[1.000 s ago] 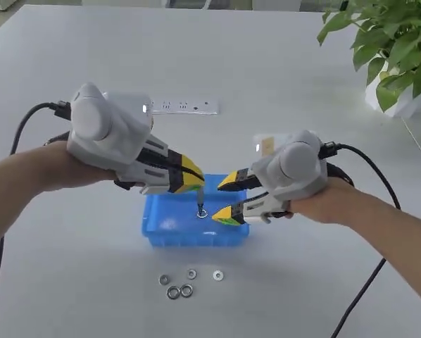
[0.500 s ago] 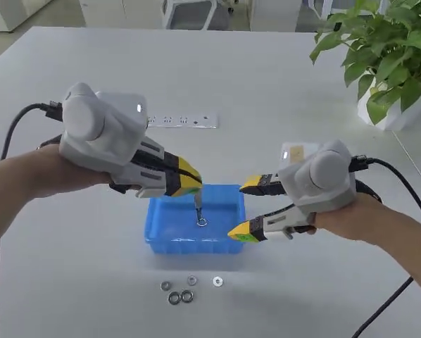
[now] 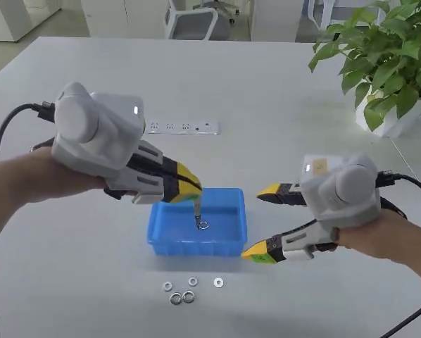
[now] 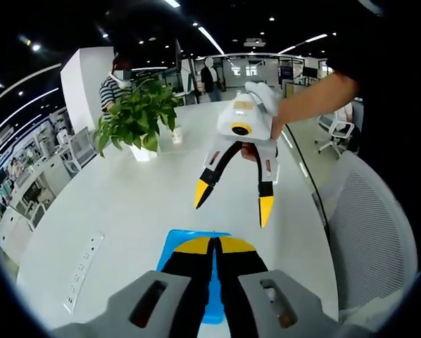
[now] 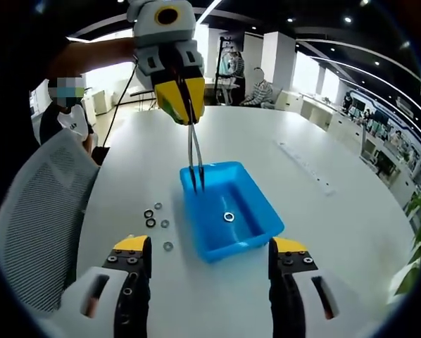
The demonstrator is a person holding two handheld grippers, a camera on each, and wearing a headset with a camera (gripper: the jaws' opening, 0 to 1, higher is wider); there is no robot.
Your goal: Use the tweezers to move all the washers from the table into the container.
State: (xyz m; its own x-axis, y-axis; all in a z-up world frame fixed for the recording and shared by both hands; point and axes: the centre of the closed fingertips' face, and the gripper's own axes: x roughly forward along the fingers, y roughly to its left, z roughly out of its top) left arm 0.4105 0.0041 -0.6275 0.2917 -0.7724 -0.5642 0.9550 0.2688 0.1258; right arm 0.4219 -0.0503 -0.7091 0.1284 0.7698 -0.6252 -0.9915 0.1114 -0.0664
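white counter, open office behind. at left, the left gripper kept its jaws pressed on the tweezers, tips over the blue container; one washer now lay loose inside, so delivered. five washers waited near. the right gripper, jaws spread, had drawn off right.

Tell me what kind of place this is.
Likely an open-plan office: a large white table with a power strip on it, a potted plant, and a mesh chair beside it.
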